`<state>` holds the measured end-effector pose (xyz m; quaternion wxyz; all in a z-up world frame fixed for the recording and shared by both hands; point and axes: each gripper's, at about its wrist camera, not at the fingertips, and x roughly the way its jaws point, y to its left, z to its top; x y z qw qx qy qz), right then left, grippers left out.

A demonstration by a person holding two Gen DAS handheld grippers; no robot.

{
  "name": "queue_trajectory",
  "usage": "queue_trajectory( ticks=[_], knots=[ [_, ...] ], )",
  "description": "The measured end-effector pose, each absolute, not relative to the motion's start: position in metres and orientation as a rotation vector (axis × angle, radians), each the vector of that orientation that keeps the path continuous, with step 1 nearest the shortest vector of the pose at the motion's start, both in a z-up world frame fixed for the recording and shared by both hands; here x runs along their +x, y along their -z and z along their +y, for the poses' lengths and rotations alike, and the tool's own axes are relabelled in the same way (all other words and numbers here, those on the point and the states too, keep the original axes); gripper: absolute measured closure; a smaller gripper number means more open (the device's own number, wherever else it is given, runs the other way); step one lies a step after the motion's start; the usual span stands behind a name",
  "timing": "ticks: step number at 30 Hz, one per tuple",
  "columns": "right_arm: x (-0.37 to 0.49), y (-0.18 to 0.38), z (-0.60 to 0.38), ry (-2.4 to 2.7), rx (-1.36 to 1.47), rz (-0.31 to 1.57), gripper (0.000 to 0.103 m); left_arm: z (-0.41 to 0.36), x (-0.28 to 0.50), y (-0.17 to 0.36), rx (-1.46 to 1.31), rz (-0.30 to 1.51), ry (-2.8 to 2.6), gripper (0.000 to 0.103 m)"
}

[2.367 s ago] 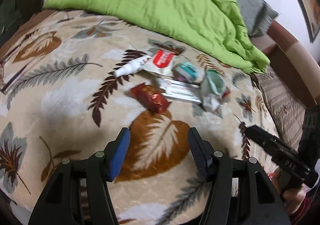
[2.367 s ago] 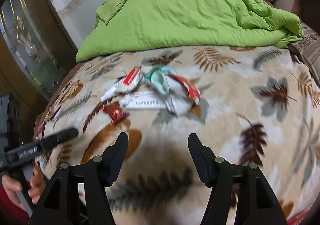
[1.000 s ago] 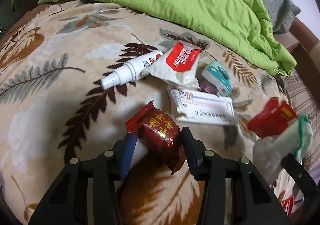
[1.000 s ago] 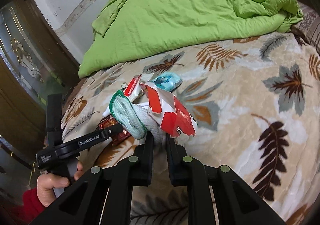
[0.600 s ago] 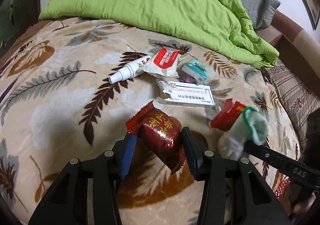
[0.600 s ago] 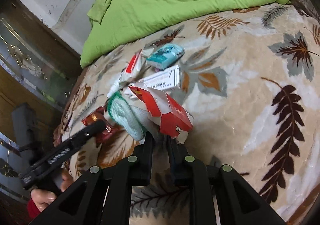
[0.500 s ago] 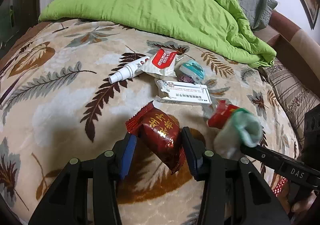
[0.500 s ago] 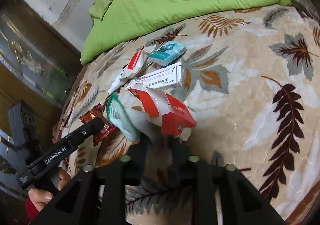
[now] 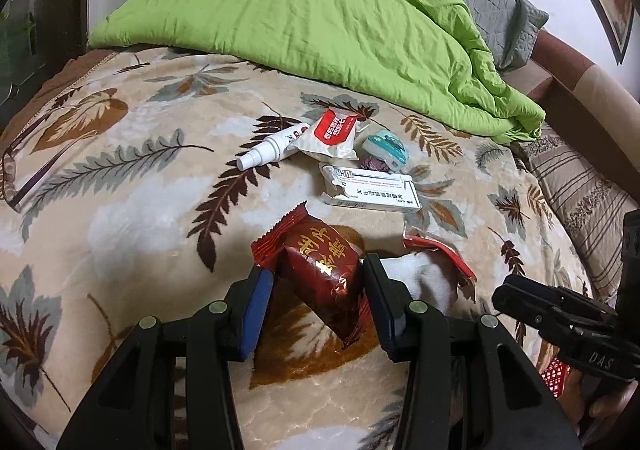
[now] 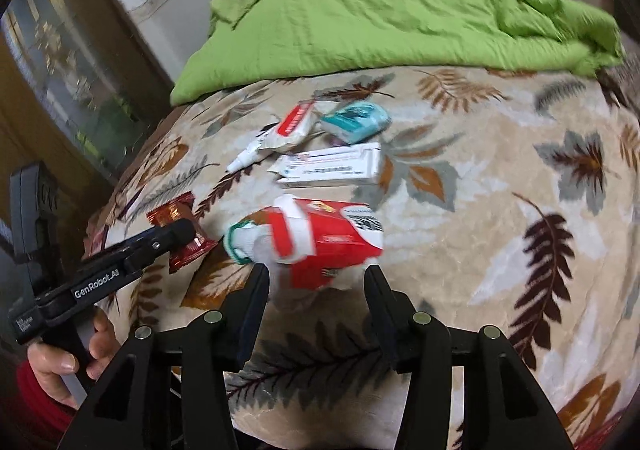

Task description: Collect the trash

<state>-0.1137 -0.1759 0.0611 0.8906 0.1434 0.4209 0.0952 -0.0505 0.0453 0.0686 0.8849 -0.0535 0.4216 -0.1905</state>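
on the leaf-print blanket [image 9: 132, 209], near side, left gripper [image 9: 318, 282] is clamped on a dark red foil snack pack [image 9: 320, 270], gold characters on it, crimped edges. right gripper [image 10: 316, 282] has just been opening; jaws apart w/ a crushed red/white carton [image 10: 328, 246] and a white sock w/ green cuff [image 10: 242, 242] just beyond the tips, pads not pressing them. farther out: white spray bottle [image 9: 268, 149], red-label pouch [image 9: 332, 133], teal pack [image 9: 386, 147], long white box [image 9: 372, 189] w/ print too small to read. green quilt [image 9: 320, 21] at far end. left tool reads "genrobot.ai".
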Motion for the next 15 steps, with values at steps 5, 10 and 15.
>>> queue_trajectory(
  ticks=[5, 10, 15],
  knots=[
    [-0.102, -0.061, -0.15, -0.211, 0.188, 0.867, 0.05, 0.049, -0.049, -0.069, -0.121, 0.877, 0.392, 0.058],
    [-0.077, -0.054, -0.15, -0.149, 0.127, 0.87, 0.05, 0.049, -0.048, -0.069, -0.116, 0.874, 0.401, 0.058],
    [-0.064, -0.05, -0.174, -0.046, 0.158, 0.894, 0.065, 0.044, -0.049, -0.068, -0.101, 0.869, 0.414, 0.058]
  ],
)
